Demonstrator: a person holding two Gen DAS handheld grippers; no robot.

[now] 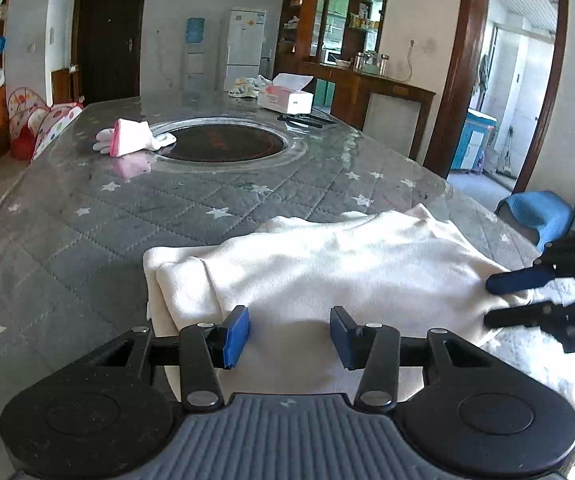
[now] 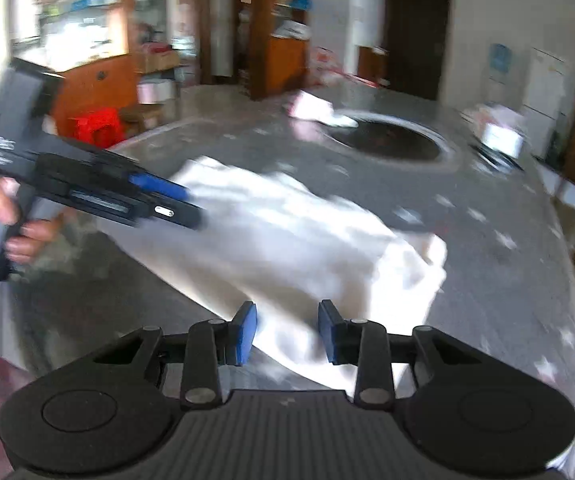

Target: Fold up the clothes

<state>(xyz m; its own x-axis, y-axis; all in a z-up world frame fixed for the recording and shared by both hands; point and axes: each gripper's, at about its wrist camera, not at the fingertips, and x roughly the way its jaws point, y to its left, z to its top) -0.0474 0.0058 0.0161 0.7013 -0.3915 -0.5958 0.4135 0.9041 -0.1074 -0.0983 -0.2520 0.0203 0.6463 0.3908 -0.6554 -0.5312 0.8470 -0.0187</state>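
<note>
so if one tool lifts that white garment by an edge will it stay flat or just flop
Likely flop: the white garment already lies in soft rumpled folds, with doubled layers at one end. It looks thin and light, so one pinch should lift it. Pushed, it would probably bunch on the quilted table cover rather than slide flat.

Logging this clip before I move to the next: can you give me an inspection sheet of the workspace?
Surface: grey quilted star-print table cover, round dark inset hob in the middle.
Job's things: white garment, partly folded, near edge.
Clutter: pink-and-white cloth item at the hob's rim; tissue box; dark utensils, far side.
Grippers: left gripper open over the garment; right gripper open, at the garment's edge.
Cables: nothing seen.
Surroundings: fridge, wooden shelves, doorways; right view motion-blurred.
</note>
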